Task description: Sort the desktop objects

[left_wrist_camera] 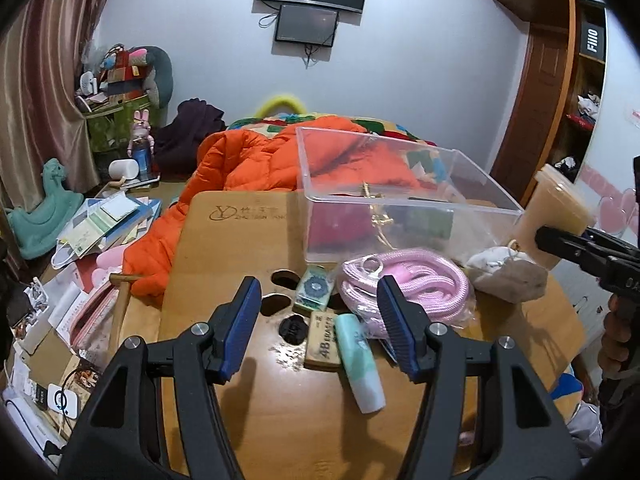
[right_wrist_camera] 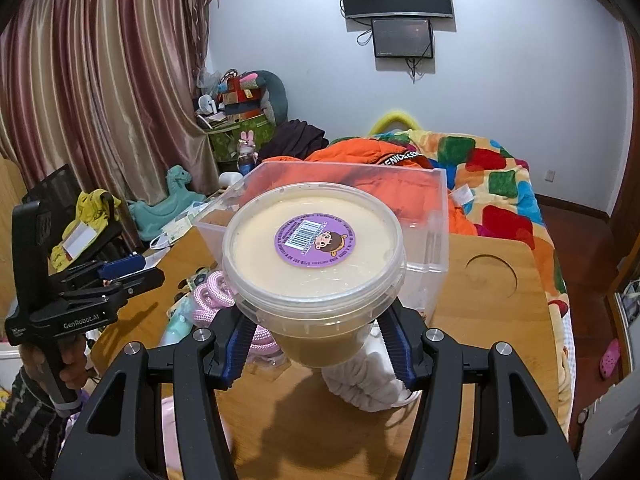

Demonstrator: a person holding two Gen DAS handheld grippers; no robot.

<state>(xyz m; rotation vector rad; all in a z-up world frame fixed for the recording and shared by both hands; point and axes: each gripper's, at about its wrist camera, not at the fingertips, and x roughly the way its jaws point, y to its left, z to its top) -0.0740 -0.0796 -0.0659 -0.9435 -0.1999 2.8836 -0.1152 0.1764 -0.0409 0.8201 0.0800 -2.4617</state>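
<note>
Up front, right claw [right_wrist_camera: 316, 344] clamps tub [right_wrist_camera: 314, 256] near bin rim [right_wrist_camera: 436, 216]; left claw [left_wrist_camera: 320, 320] gapes

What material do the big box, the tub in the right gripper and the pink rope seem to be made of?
Box: clear hard plastic, glossy; the orange jacket shows through it.
Tub: translucent plastic with a ribbed rim, held by the right gripper.
Pink rope: braided cord, probably synthetic, in a thin clear bag.
</note>
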